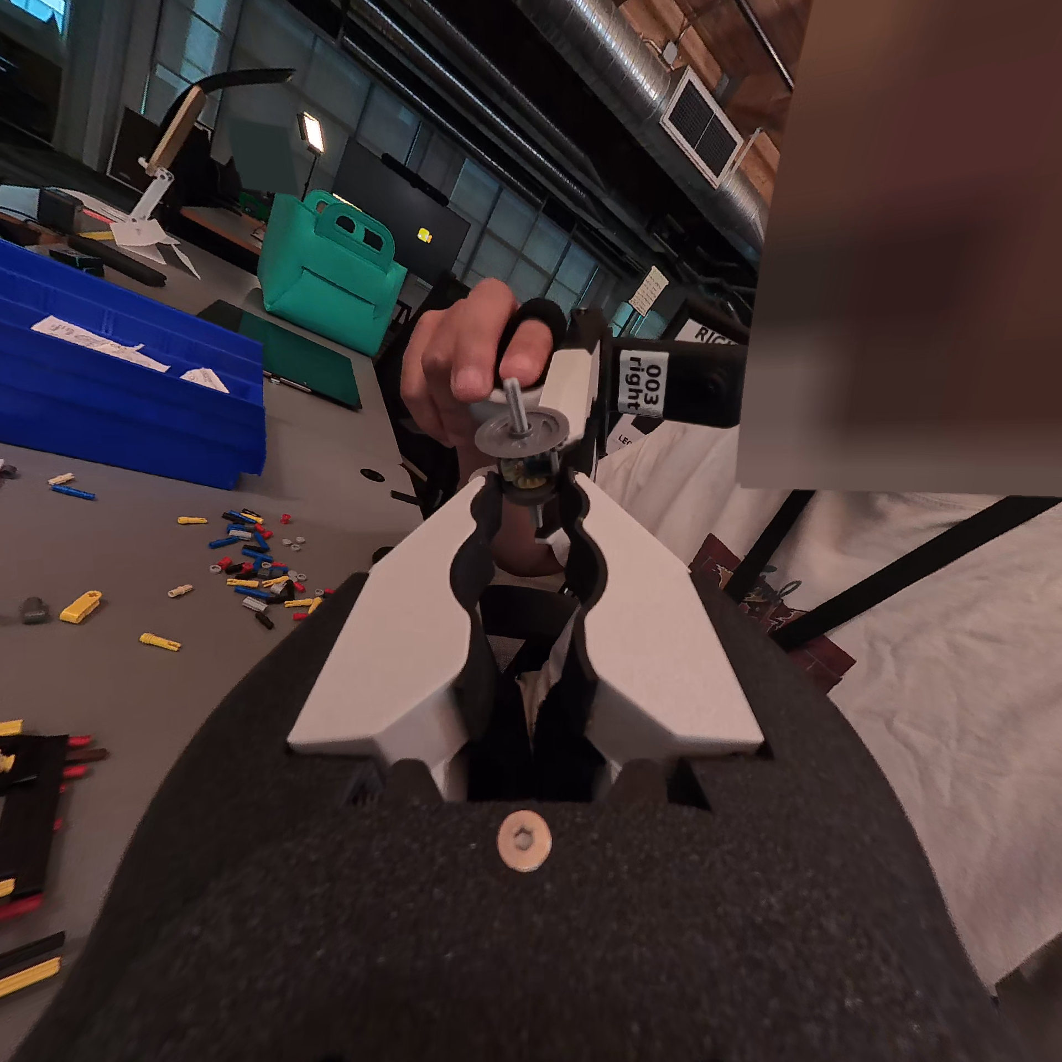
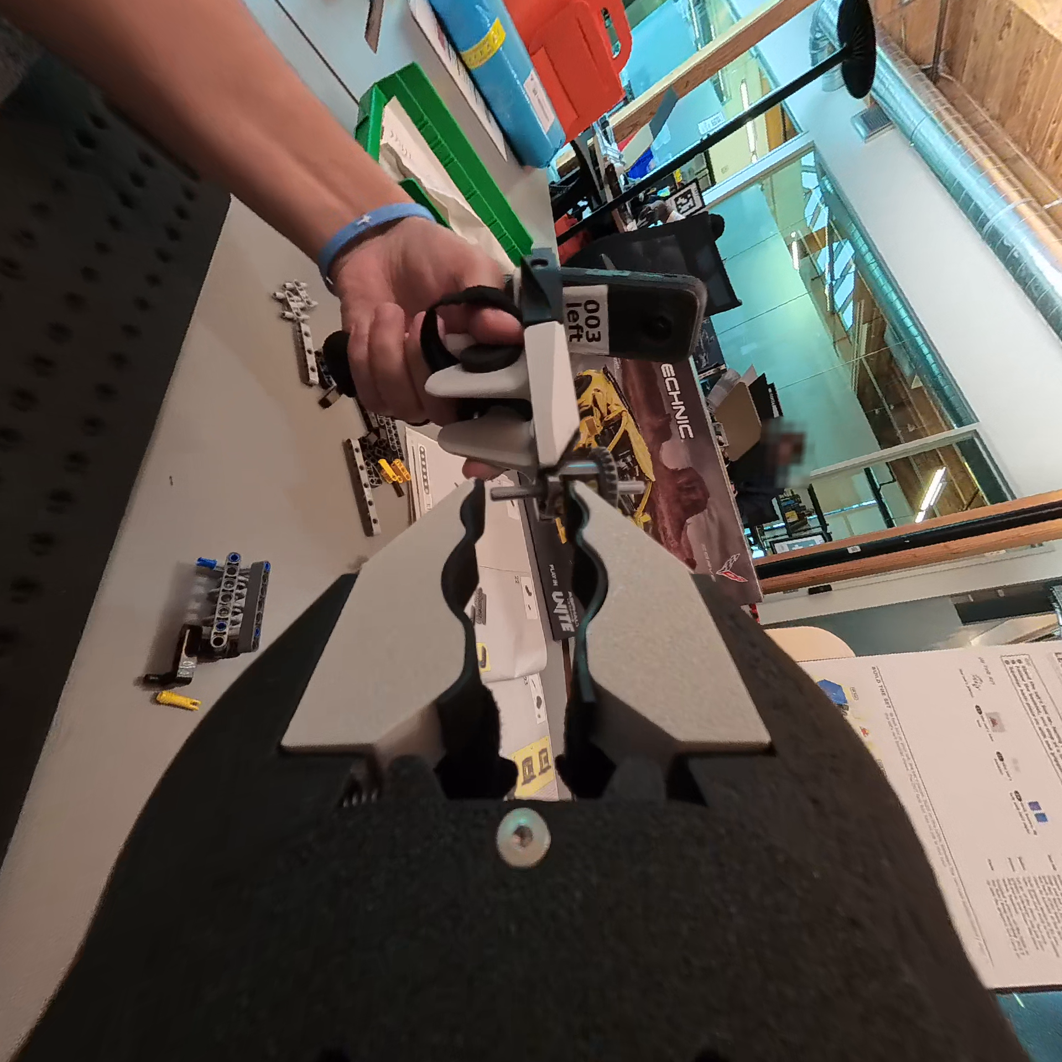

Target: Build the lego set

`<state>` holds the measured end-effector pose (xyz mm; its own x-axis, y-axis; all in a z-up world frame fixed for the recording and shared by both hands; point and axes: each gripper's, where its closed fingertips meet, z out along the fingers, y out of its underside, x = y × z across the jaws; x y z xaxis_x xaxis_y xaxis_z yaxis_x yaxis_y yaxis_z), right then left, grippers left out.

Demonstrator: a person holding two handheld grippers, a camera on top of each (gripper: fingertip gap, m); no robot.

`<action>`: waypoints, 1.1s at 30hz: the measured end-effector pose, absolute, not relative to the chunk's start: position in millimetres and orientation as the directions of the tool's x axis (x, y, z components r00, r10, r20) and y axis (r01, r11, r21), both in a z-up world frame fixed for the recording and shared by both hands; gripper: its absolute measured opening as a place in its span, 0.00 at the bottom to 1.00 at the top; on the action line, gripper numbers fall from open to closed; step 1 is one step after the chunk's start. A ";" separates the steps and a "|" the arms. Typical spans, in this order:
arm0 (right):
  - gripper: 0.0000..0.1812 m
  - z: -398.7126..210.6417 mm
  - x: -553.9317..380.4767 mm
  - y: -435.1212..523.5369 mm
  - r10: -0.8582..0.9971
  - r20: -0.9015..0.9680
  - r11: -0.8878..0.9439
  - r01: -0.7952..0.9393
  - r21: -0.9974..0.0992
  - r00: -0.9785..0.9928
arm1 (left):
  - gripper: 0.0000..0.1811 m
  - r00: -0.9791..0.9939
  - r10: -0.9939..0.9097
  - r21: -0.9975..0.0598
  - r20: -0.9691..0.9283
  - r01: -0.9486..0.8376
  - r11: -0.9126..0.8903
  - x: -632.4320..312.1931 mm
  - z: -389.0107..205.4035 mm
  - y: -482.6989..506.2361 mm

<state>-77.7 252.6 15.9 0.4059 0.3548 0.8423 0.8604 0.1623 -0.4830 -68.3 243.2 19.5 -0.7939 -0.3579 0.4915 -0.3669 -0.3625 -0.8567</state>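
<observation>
A small gear assembly (image 1: 520,468) with a grey disc (image 1: 520,432) on a grey axle is held in the air between both grippers. My left gripper (image 1: 526,480) is shut on its body. The right gripper (image 1: 566,448), held by a hand, meets it from the far side. In the right wrist view my right gripper (image 2: 526,491) has its jaws close around the grey axle (image 2: 511,493), beside a black gear (image 2: 604,471). The left gripper (image 2: 554,468) comes in from above there. The exact contact of the right fingertips is partly hidden.
Loose small pieces (image 1: 253,563) lie on the grey table (image 1: 143,661), with stacked blue bins (image 1: 115,368) and a teal bag (image 1: 327,276) behind. The right wrist view shows built sub-assemblies (image 2: 230,609) (image 2: 373,460), the set's box (image 2: 678,460), a printed sheet (image 2: 948,804) and a green bin (image 2: 448,143). Both grippers' tips are close together, under 4 cm apart.
</observation>
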 end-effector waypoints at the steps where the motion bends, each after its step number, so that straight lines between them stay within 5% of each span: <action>1: 0.14 15.5 -76.8 253.7 0.348 0.846 0.157 0.865 -0.477 0.403 | 0.10 -0.790 -0.359 -0.855 0.496 -0.374 -0.358 -67.7 18.9 242.4; 7: 0.14 20.7 -71.8 254.2 0.295 0.858 0.186 0.856 -0.482 0.419 | 0.10 -0.782 -0.400 -0.868 0.478 -0.351 -0.351 -64.2 24.3 241.5; 15: 0.13 32.0 -65.3 251.7 0.229 0.755 0.302 0.692 -0.655 0.615 | 0.10 -0.736 -0.588 -0.942 0.334 -0.265 -0.204 -57.3 29.7 239.8; 23: 0.13 43.2 -67.0 238.6 0.416 0.474 0.397 0.314 -0.863 0.777 | 0.14 -0.670 -0.731 -0.991 0.131 -0.110 -0.077 -59.7 37.3 253.2; 33: 0.13 37.4 -74.8 239.7 0.602 0.291 0.363 0.070 -0.929 0.743 | 0.11 -0.623 -0.753 -0.968 -0.212 0.030 0.248 -71.9 29.1 235.3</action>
<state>-74.8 239.7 37.4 0.7434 0.6021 0.2912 0.0703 0.3627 -0.9293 -71.9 235.3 29.1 -0.6234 -0.7526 -0.2121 0.0303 0.2478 -0.9683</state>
